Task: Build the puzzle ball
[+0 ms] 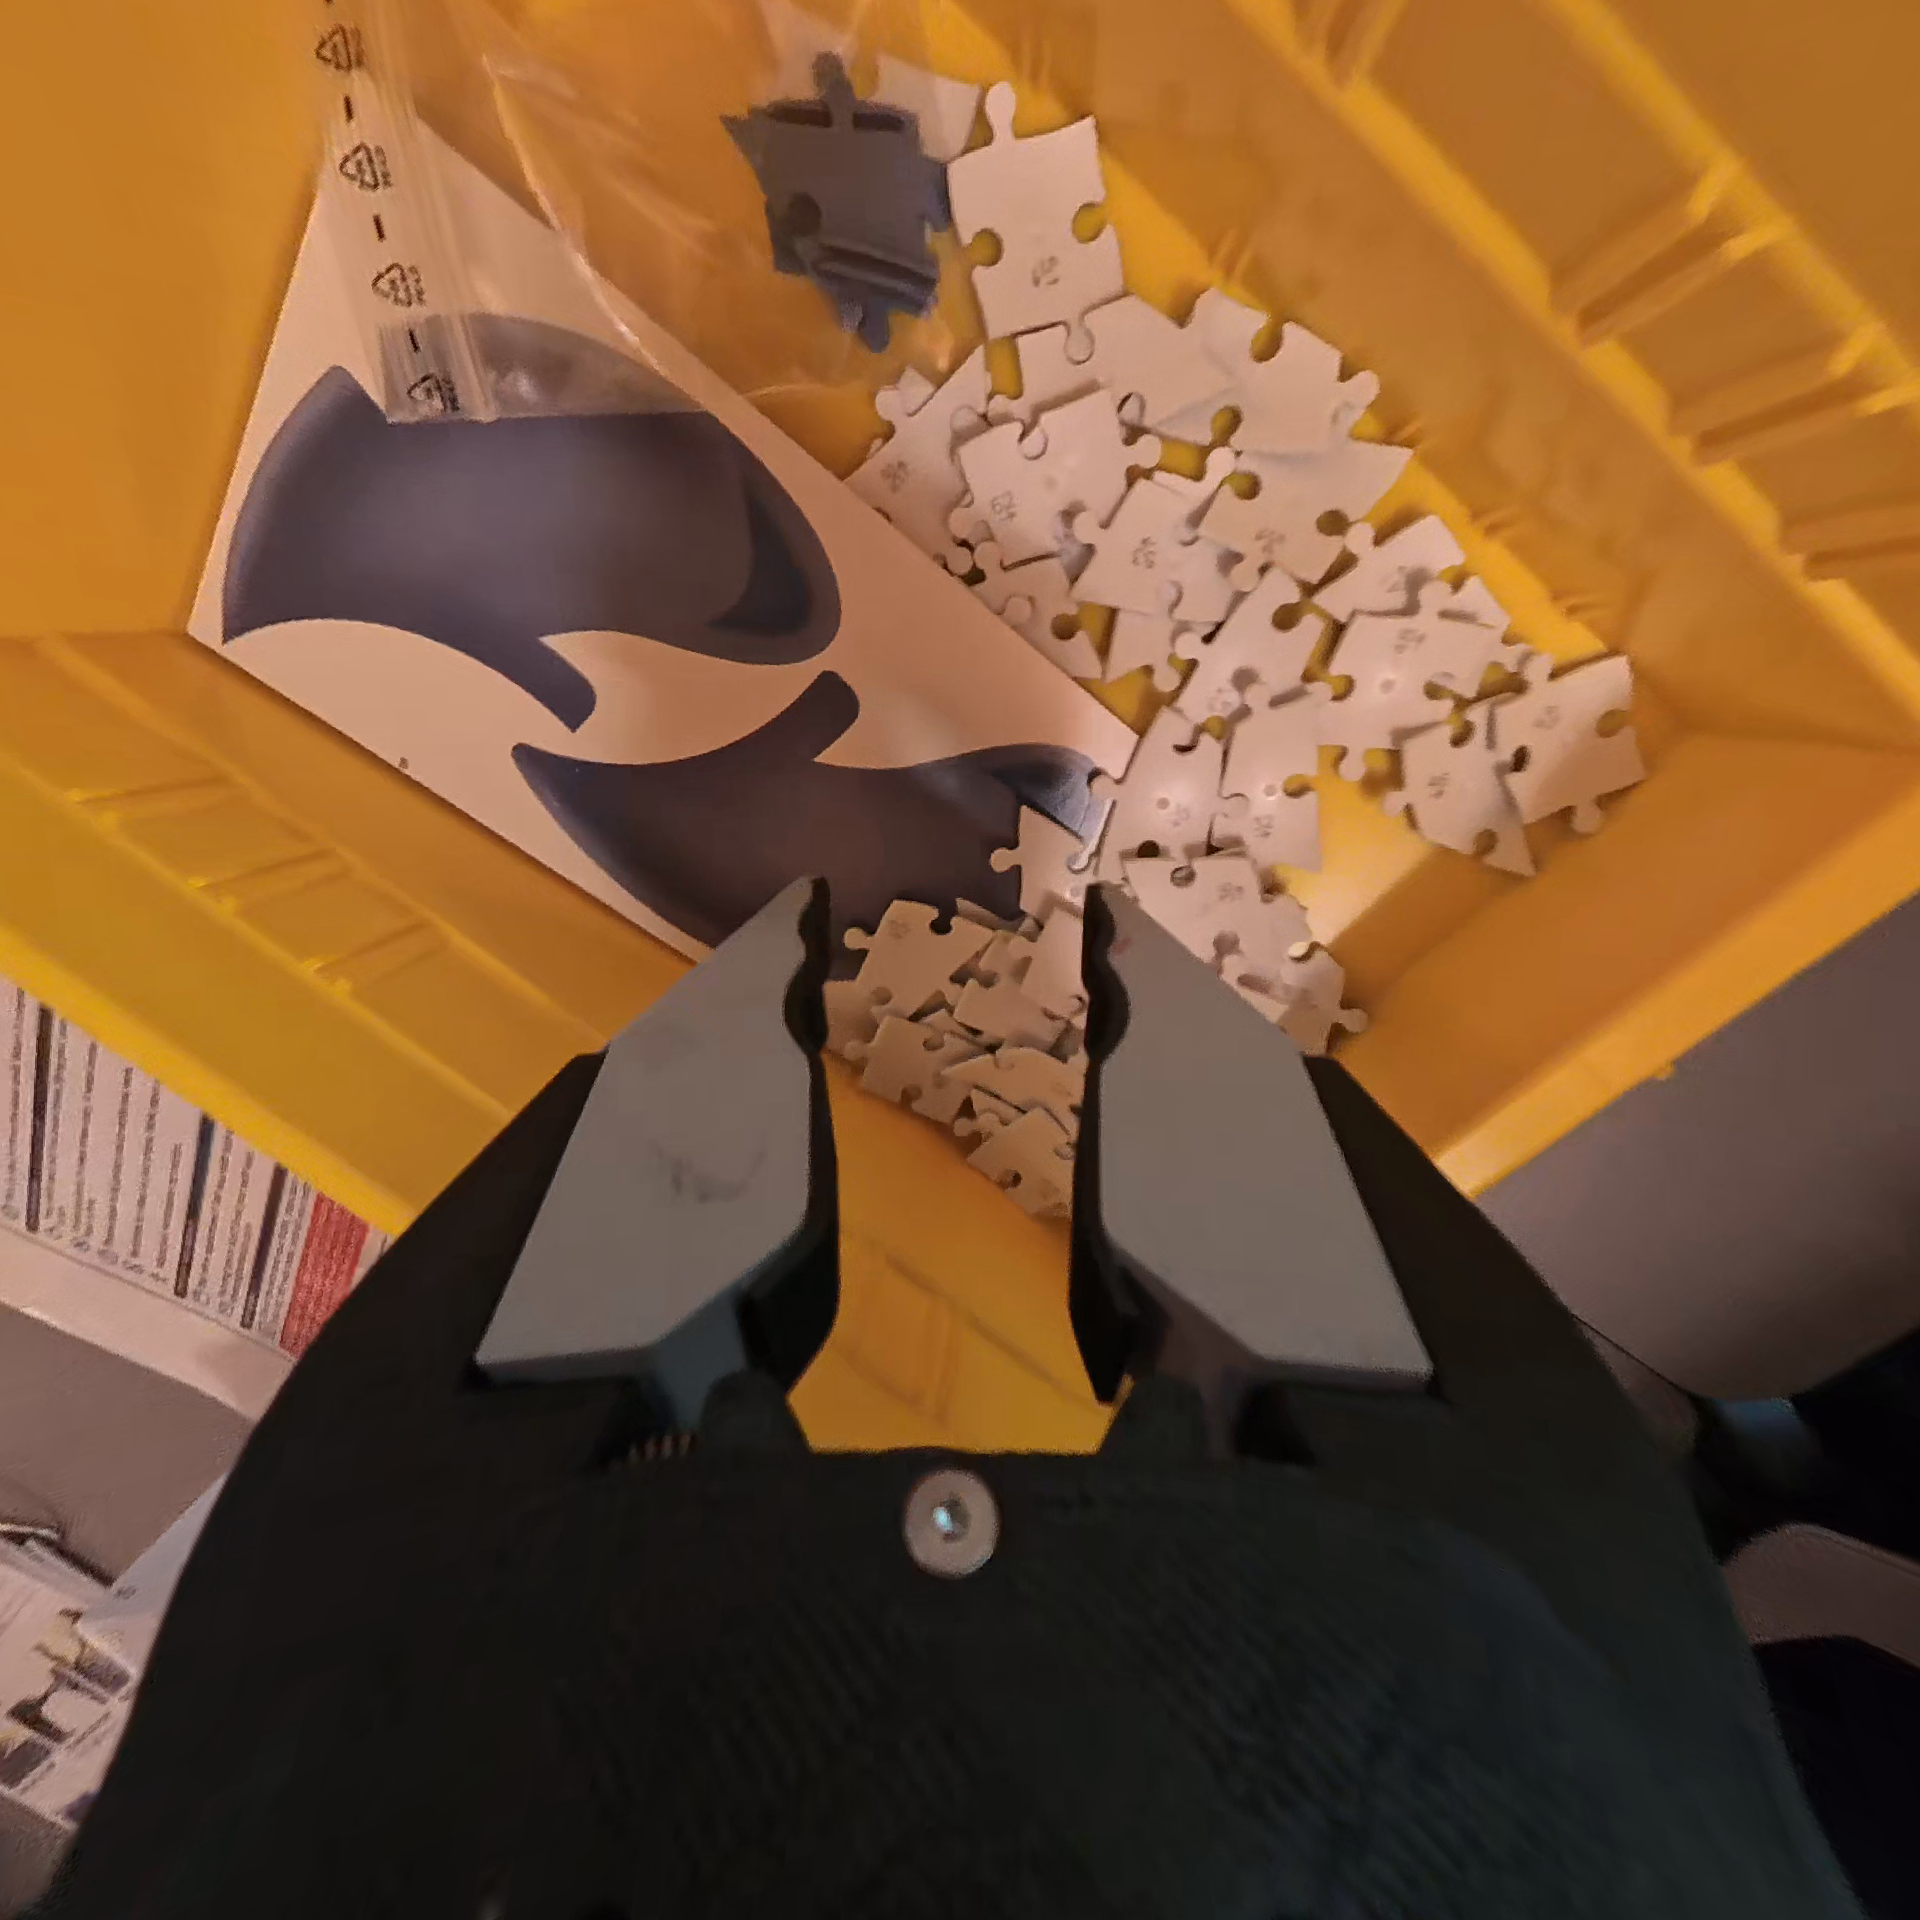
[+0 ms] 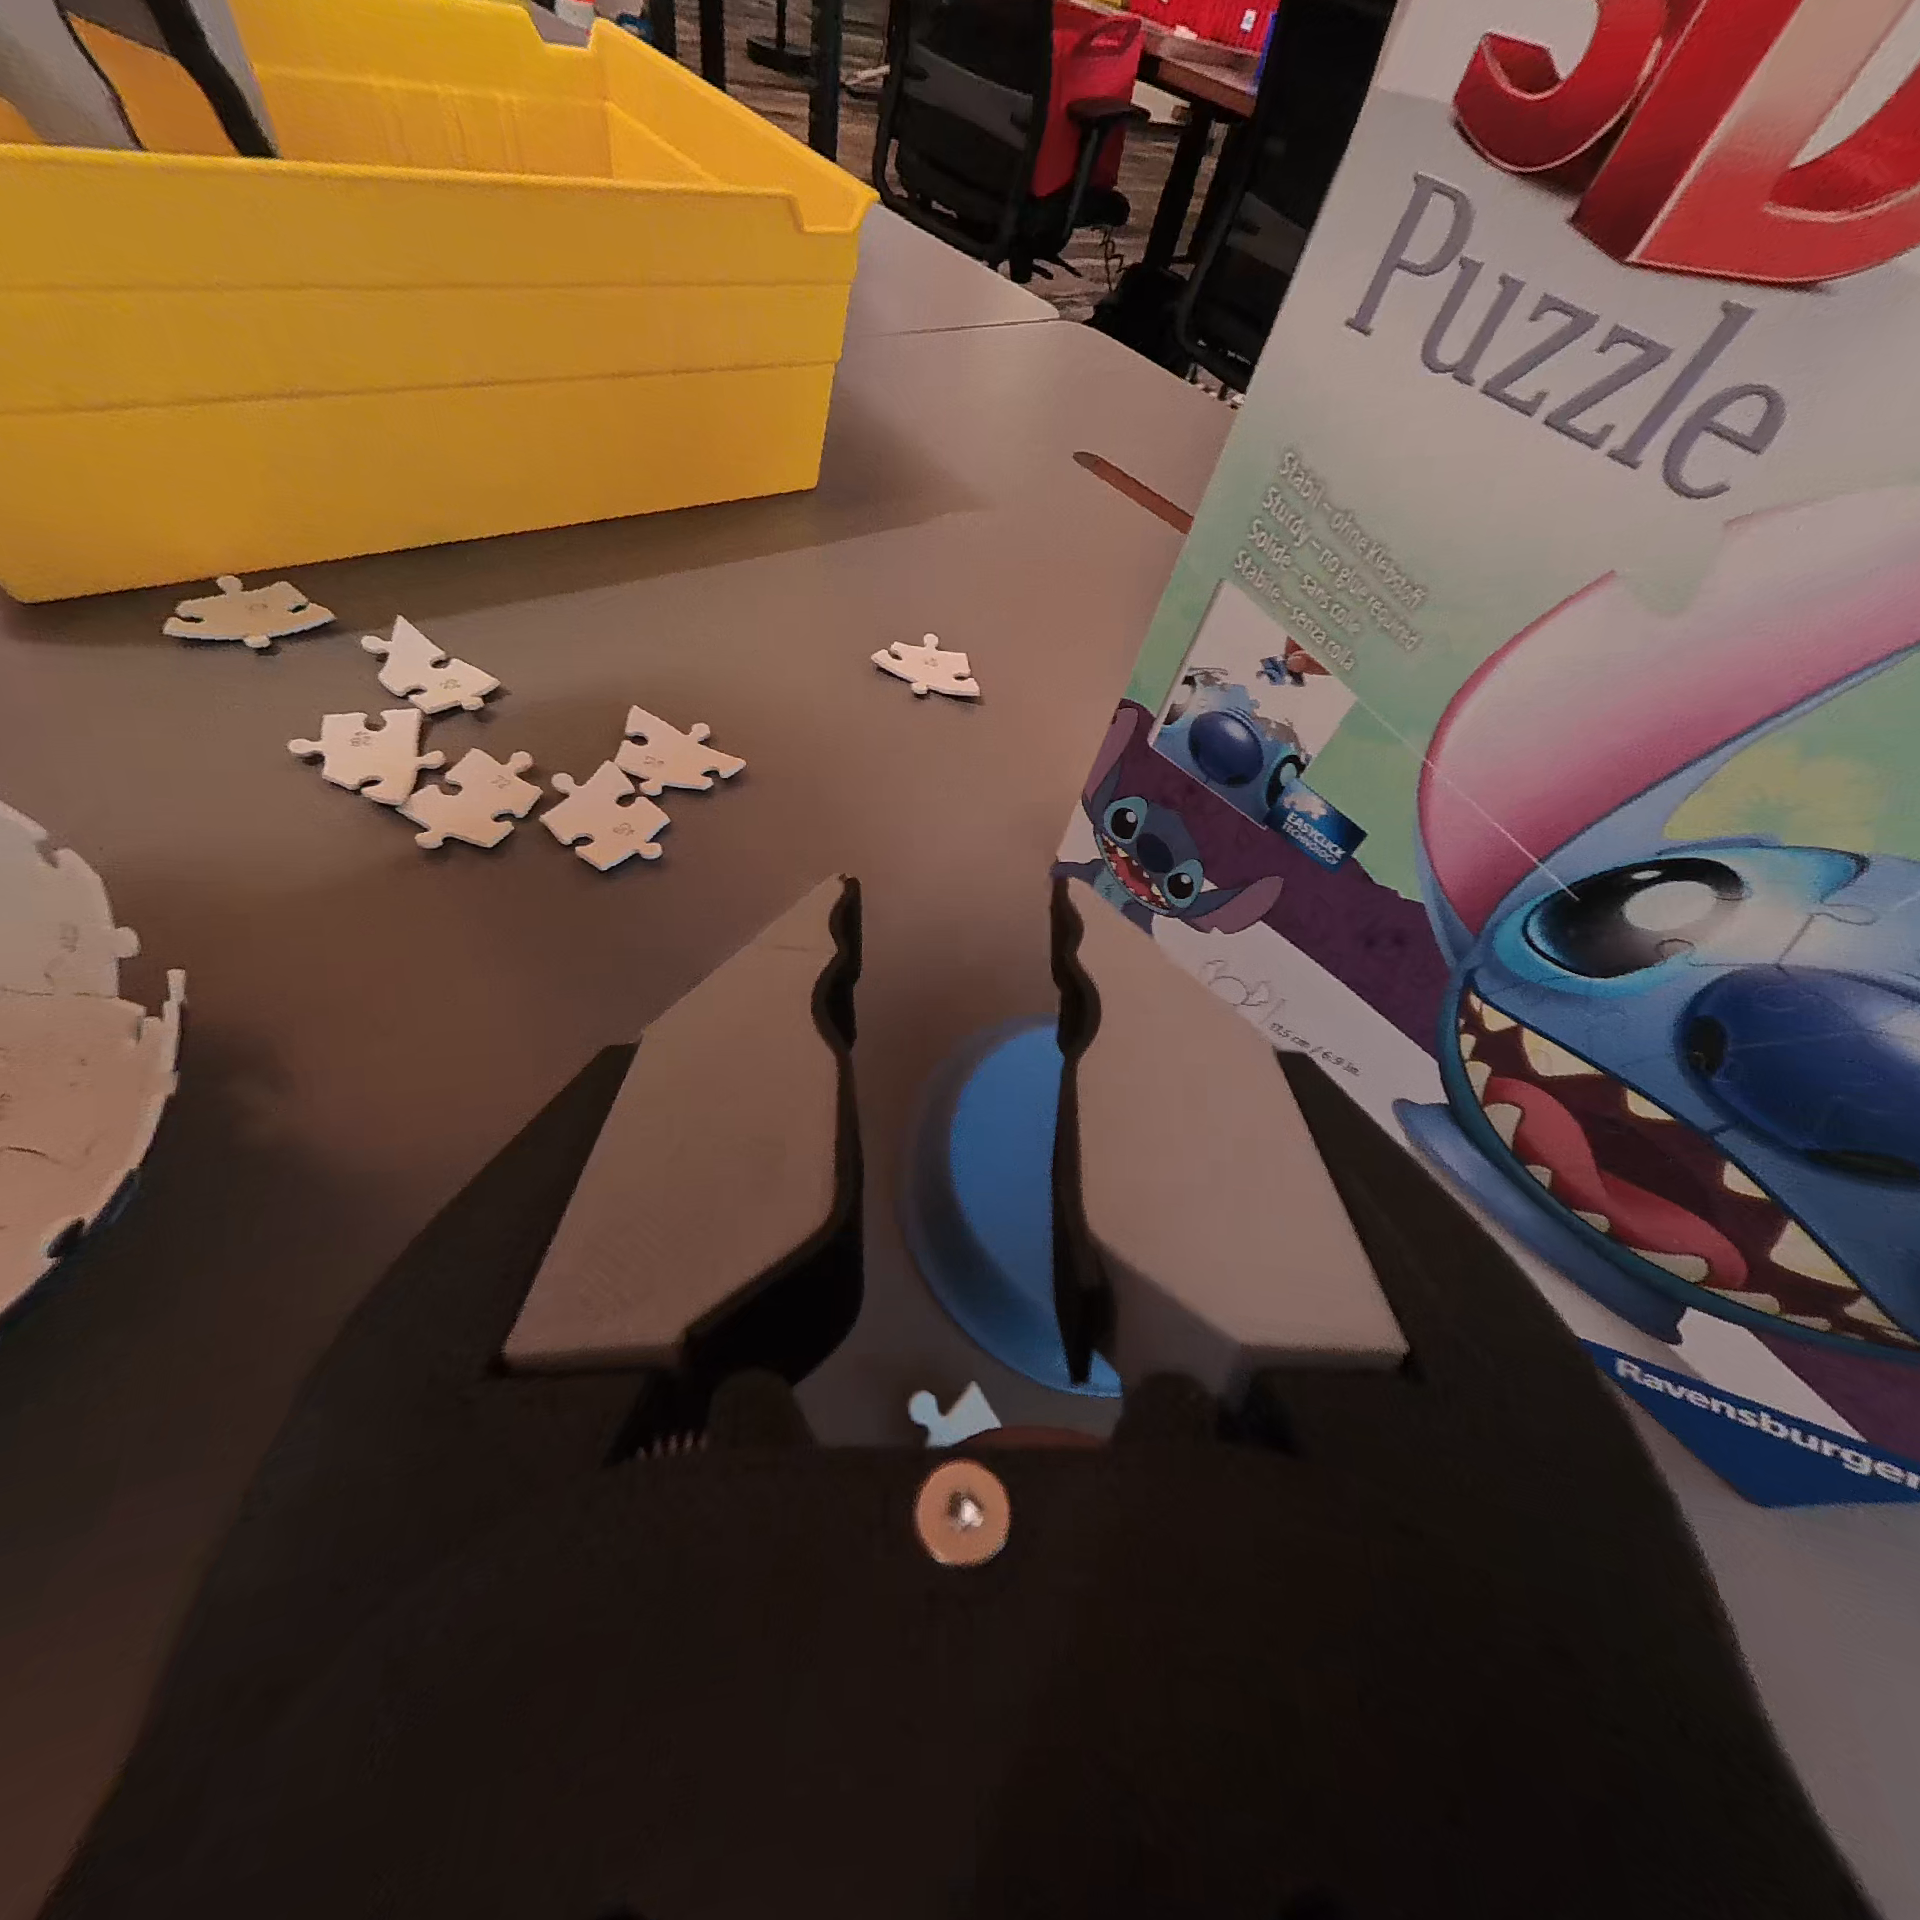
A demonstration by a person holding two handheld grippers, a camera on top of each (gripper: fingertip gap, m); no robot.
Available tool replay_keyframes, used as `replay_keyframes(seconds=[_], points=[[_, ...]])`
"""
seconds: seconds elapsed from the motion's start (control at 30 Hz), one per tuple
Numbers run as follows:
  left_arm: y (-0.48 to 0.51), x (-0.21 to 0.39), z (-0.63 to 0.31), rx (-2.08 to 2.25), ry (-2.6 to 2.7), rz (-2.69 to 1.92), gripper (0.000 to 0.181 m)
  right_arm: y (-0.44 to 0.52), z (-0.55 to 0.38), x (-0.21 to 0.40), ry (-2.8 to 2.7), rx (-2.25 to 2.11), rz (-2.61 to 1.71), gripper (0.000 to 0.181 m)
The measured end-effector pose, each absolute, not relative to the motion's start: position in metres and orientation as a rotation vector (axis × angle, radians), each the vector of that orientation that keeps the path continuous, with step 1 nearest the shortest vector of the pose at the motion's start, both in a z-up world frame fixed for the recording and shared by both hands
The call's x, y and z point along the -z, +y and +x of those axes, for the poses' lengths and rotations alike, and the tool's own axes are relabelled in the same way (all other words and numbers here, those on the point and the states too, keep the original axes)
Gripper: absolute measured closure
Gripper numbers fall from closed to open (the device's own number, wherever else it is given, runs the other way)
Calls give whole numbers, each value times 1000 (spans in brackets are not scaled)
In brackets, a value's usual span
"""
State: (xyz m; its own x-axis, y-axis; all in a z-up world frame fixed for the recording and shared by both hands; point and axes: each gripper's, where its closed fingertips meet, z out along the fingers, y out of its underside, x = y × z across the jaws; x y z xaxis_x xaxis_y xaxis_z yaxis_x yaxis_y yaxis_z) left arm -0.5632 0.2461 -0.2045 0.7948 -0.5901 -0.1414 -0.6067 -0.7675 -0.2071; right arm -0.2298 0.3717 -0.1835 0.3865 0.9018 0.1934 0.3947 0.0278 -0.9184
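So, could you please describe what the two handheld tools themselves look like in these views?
They look alike. The left tool has a matte black, ridged body with a silver screw at its centre and two flat grey wedge-shaped fingers whose black inner edges are wavy. The right tool has the same black body, central screw and grey fingers. No cables, sleeves or markings show.

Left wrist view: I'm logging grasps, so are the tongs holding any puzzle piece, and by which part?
Nothing is held. The left tongs are open over the heap of puzzle pieces in the yellow bin, with no piece between the fingers.
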Motion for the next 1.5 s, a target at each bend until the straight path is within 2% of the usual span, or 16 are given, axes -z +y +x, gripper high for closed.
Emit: replay_keyframes(seconds=[0.13, 0.33, 0.47, 0.63, 0.77, 0.87, 0.93, 1.1, 1.2, 1.5], points=[[247, 208, -554, -42, 972, -2695, 141, 378, -226, 180, -1140, -609, -1577, 149], [262, 194, -566, -57, 863, -2622, 138, 383, -226, 180, -1124, -618, -1576, 150], [260, 189, -564, 66, 742, -2556, 149, 387, -225, 181, -1122, -595, -1574, 151], [229, 211, -538, 173, 953, -2649, 139, 392, -224, 182, -1113, -603, -1585, 150], [217, 231, -528, 78, 1107, -2699, 132, 395, -224, 182, -1111, -596, -1580, 150], [211, 242, -519, 75, 1186, -2717, 132, 396, -225, 183, -1120, -590, -1577, 150], [217, 245, -521, 4, 1189, -2698, 142, 395, -226, 182, -1123, -594, -1574, 151], [215, 246, -523, -18, 1197, -2715, 140, 393, -228, 182, -1134, -603, -1568, 151], [221, 244, -528, -52, 1191, -2694, 153, 392, -228, 182, -1138, -601, -1565, 151], [246, 228, -544, -56, 904, -2669, 150, 392, -228, 182, -1137, -593, -1566, 151]])
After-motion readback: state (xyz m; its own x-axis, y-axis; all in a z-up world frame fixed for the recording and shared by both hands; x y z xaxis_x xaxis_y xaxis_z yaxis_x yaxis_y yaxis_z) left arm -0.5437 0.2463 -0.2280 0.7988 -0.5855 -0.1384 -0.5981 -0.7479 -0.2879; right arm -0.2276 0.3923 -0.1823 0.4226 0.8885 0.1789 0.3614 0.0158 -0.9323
